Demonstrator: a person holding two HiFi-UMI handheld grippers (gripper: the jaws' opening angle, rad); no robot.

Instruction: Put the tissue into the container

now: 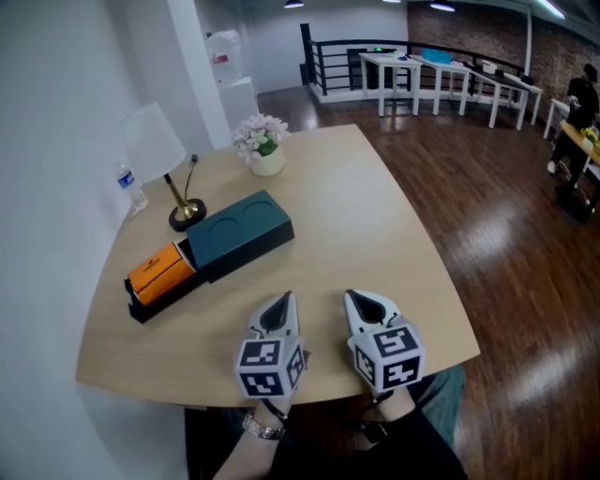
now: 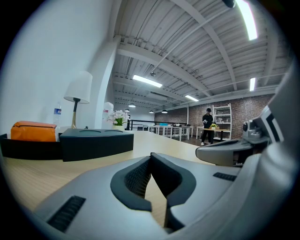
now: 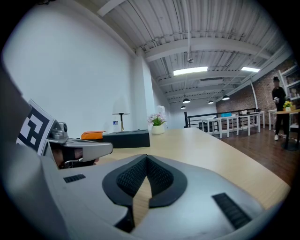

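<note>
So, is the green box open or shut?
Open: the black tray sticks out from the green cover, with an orange pack lying in it.

Open-plan loft office / shared workspace, not a home. Signs: brick wall (image 1: pixel 469 23) at back, bare ceiling w/ exposed beams (image 2: pixel 187 47) & strip lights (image 2: pixel 146 80), dark wood floor (image 1: pixel 487 187) across a big hall. Black railing (image 1: pixel 337 61) fences off a zone w/ rows of white tables (image 1: pixel 441 75). A person (image 2: pixel 207 124) stands at another table by a shelf unit (image 2: pixel 224 119). Water cooler (image 1: pixel 225 66) by a white pillar. Near side: pale wood table (image 1: pixel 375 216) w/ lamp (image 1: pixel 159 150), flower pot (image 1: pixel 262 141), water bottle (image 1: pixel 131 187), all desk-type bits.
</note>
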